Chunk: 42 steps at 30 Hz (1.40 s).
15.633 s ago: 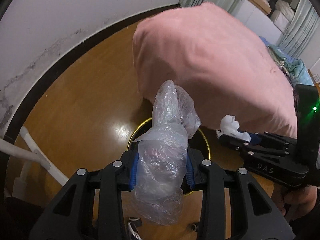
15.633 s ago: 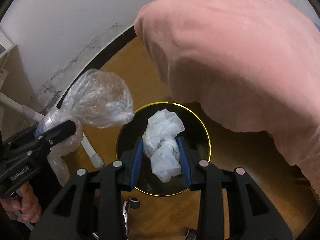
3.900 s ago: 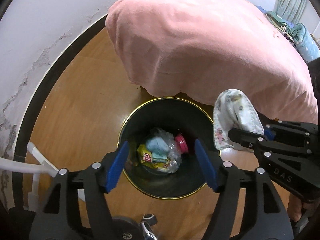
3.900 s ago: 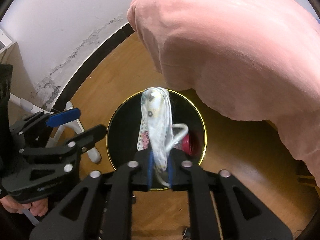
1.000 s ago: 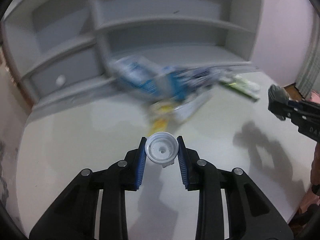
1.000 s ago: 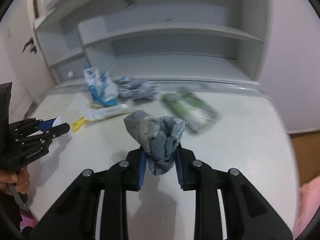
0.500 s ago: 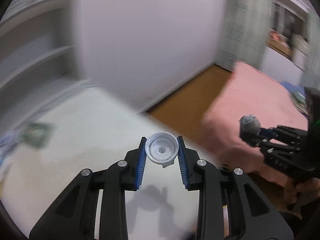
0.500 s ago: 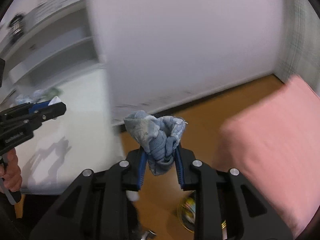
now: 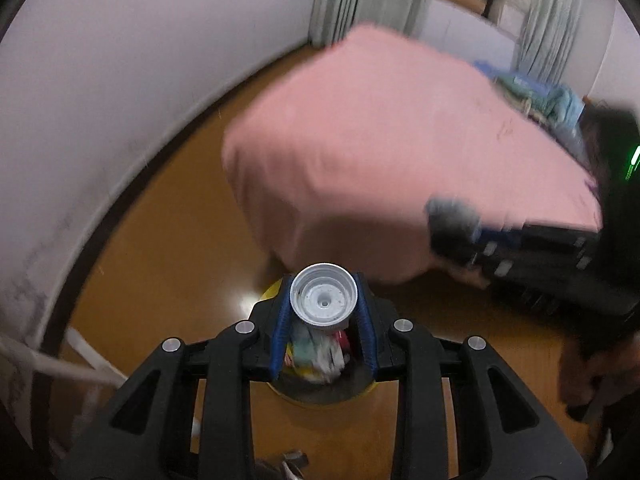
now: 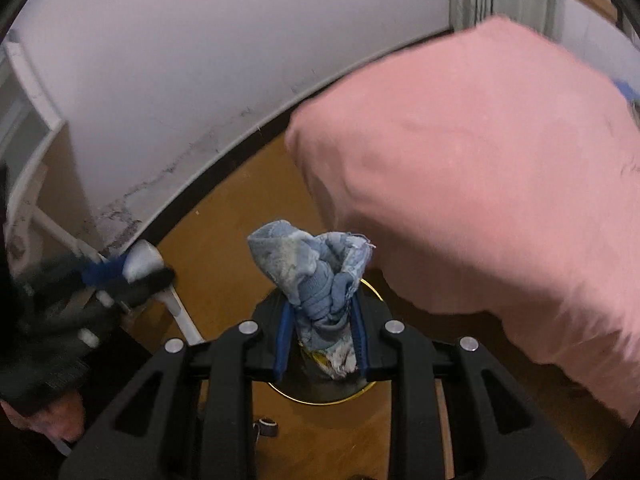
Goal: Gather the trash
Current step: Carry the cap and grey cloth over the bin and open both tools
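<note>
A white plastic bottle cap (image 9: 324, 300), open side facing the camera, sits clamped between the blue pads of the left hand-held gripper (image 9: 323, 312). Directly beneath it, partly hidden by the jaws, is a round black trash bin with a gold rim (image 9: 320, 394), standing on a wooden floor (image 9: 160, 264) and already holding mixed wrappers.

In the right wrist view, the right hand-held gripper (image 10: 320, 320) is clamped on a crumpled blue-grey rag (image 10: 316, 276), which also hangs above the same bin. The left hand-held gripper appears blurred at 9 o'clock there.

A bed under a pink cover (image 9: 400, 152) fills 1 to 3 o'clock, its corner overhanging close to the bin. A white wall with a dark skirting board (image 10: 224, 152) curves from 9 to 12 o'clock.

Both views are smeared by motion. Likely risks: a release while the hands are swinging could throw the light cap past the rim to roll under the bed, and the rag could snag on a pad or drape over the rim.
</note>
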### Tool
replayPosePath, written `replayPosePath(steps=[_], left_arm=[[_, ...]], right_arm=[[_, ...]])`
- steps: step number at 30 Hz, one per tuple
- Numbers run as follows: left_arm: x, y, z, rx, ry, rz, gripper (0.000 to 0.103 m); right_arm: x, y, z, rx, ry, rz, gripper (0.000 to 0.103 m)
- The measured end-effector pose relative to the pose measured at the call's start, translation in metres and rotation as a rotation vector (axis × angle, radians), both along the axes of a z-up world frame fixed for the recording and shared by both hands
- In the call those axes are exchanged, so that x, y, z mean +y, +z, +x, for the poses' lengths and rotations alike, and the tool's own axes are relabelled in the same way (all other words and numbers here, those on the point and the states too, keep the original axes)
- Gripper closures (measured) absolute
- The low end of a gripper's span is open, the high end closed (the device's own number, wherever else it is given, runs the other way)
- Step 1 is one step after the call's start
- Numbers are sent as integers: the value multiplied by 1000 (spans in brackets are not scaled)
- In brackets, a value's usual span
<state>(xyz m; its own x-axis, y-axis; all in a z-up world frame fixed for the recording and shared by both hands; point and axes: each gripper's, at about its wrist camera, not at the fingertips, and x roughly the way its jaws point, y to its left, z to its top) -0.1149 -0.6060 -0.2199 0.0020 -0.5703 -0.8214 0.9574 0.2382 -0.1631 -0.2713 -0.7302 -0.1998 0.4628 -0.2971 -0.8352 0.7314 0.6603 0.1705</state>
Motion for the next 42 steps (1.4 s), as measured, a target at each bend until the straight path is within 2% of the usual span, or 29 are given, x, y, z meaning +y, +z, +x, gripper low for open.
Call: replayPosePath(steps=[2, 6, 9, 13, 16, 26, 27, 28, 30, 40, 42], left_arm=[[-3, -35, 4, 35, 7, 45, 74], [-5, -95, 1, 19, 4, 133, 74], [-7, -117, 8, 14, 6, 168, 74], [-14, -123, 6, -38, -21, 156, 74], [-12, -129, 9, -34, -23, 174, 74], [-11, -126, 3, -37, -23, 185, 74], [-10, -126, 2, -40, -27, 186, 74], [-10, -126, 1, -41, -28, 186, 74], [-12, -126, 1, -39, -26, 185, 74], [-15, -129, 0, -19, -35, 189, 74], [-16, -129, -1, -8, -39, 194, 70]], right_arm=[[-10, -23, 4, 15, 5, 34, 77], [-11, -68, 20, 51, 43, 90, 77], [-14, -96, 28, 77, 76, 130, 77], [-16, -128, 40, 104, 92, 172, 77], [-18, -142, 45, 113, 92, 195, 77], [-24, -143, 46, 114, 101, 194, 75], [-25, -143, 46, 114, 101, 196, 70], [-23, -143, 45, 117, 94, 196, 54], [-23, -141, 43, 108, 79, 186, 39], [-26, -137, 37, 100, 50, 185, 39], [-28, -137, 36, 98, 43, 182, 39]])
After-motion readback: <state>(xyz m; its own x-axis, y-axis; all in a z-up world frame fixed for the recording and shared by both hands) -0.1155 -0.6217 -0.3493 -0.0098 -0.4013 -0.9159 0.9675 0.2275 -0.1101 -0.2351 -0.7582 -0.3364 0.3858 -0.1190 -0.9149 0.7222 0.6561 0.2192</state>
